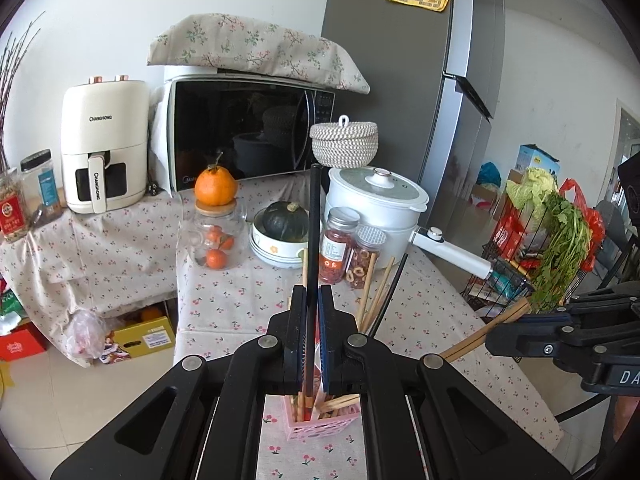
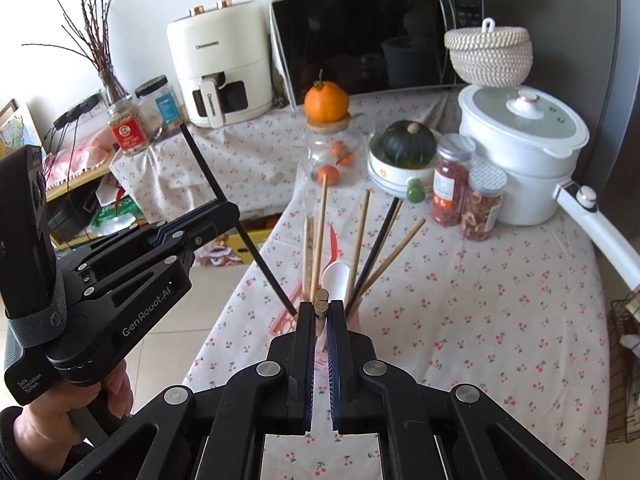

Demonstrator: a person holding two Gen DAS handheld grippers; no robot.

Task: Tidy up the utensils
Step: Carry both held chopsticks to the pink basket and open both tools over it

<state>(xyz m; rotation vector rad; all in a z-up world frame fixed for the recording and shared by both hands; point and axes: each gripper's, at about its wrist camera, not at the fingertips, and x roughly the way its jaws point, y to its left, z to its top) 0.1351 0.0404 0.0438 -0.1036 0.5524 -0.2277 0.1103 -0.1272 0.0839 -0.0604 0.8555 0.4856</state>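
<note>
Left wrist view — both grippers clamped on chopsticks above the cherry-print table [image 1: 420, 304].

On the tablecloth, near its front edge, stands a pink slotted basket [image 1: 320, 426] holding wooden chopsticks [image 2: 362, 236] and a white spoon [image 2: 335, 276]. Over it the left gripper [image 1: 313, 300] pinches one black chopstick [image 1: 315, 216] upright — beside it, the right gripper [image 2: 320, 312] has its jaws narrowed on a pair of wooden chopsticks [image 2: 320, 307].

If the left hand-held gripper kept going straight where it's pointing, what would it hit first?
Probably the pink utensil basket right below the left hand-held gripper, which is shut on a black chopstick; beyond stands a chili jar. Depth is hard to judge.
</note>
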